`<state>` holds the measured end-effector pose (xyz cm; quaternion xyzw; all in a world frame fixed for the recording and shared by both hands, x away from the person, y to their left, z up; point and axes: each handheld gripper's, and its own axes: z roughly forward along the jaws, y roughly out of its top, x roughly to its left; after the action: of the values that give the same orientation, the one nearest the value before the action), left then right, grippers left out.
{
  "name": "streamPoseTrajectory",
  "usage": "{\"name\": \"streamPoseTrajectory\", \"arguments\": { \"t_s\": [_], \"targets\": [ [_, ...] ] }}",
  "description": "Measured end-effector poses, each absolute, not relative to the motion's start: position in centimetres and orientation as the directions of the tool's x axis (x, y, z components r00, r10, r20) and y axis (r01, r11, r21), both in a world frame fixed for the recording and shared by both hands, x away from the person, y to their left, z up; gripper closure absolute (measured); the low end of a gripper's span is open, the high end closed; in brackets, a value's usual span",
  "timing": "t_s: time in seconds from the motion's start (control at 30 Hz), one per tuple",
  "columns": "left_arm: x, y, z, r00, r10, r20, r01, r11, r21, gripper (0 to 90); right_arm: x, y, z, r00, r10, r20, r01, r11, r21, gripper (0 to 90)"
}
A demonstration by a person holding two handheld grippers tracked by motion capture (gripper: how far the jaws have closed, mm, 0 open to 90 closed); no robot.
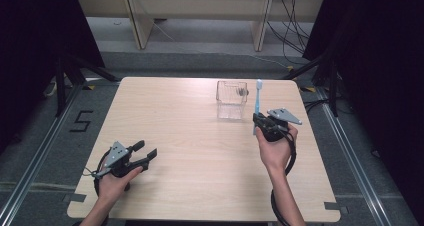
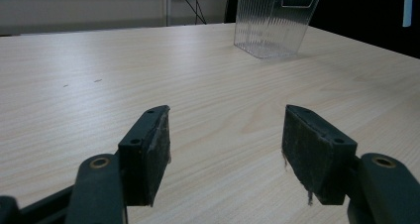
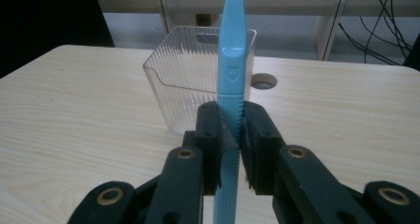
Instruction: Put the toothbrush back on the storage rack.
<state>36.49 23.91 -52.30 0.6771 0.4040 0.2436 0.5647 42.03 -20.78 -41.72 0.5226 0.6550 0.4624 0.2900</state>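
Nearest me, my left claw (image 1: 147,152) rests low on the worktop (image 1: 200,161) with its jaws spread wide, nothing between them. On the right side, my right claw (image 1: 258,120) is clenched on a blue toothbrush (image 1: 258,102), pinching its ribbed handle so it stands upright. It sits just beside a clear ribbed plastic box (image 1: 231,100), which stands on the worktop towards the far edge.

On the table (image 1: 200,151), a ribbed container (image 1: 232,100) stands toward the far right. Just right of it, the right gripper (image 1: 261,121) holds a toothbrush (image 1: 258,100) upright; the left gripper (image 1: 145,153) sits near left, well apart.
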Motion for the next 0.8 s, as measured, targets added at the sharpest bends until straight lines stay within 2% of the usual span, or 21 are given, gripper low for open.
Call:
{"name": "streamPoseTrajectory", "arguments": {
  "t_s": [0.4,0.47,0.5,0.57,0.8],
  "targets": [
    [36.5,23.9,-52.3,0.554,0.823,-0.126,0.271,-0.035,0.962,34.7,42.7,-20.9,-41.5,-0.280,0.956,0.081,0.365,0.029,0.930,79.1],
    [36.5,23.9,-52.3,0.555,0.823,-0.125,0.271,-0.037,0.962,34.8,42.8,-20.8,-41.5,-0.269,0.958,0.098,0.386,0.014,0.923,79.1],
    [36.5,23.9,-52.3,0.555,0.822,-0.125,0.271,-0.037,0.962,34.7,42.9,-21.0,-41.5,-0.267,0.961,0.069,0.369,0.036,0.929,79.1],
    [36.5,23.9,-52.3,0.555,0.823,-0.125,0.271,-0.037,0.962,34.7,43.0,-20.8,-41.6,-0.269,0.957,0.106,0.373,0.003,0.928,79.1],
    [36.5,23.9,-52.3,0.554,0.823,-0.126,0.271,-0.036,0.962,34.8,43.5,-20.9,-41.4,-0.262,0.961,0.094,0.343,0.002,0.939,79.1]
  ]
}}
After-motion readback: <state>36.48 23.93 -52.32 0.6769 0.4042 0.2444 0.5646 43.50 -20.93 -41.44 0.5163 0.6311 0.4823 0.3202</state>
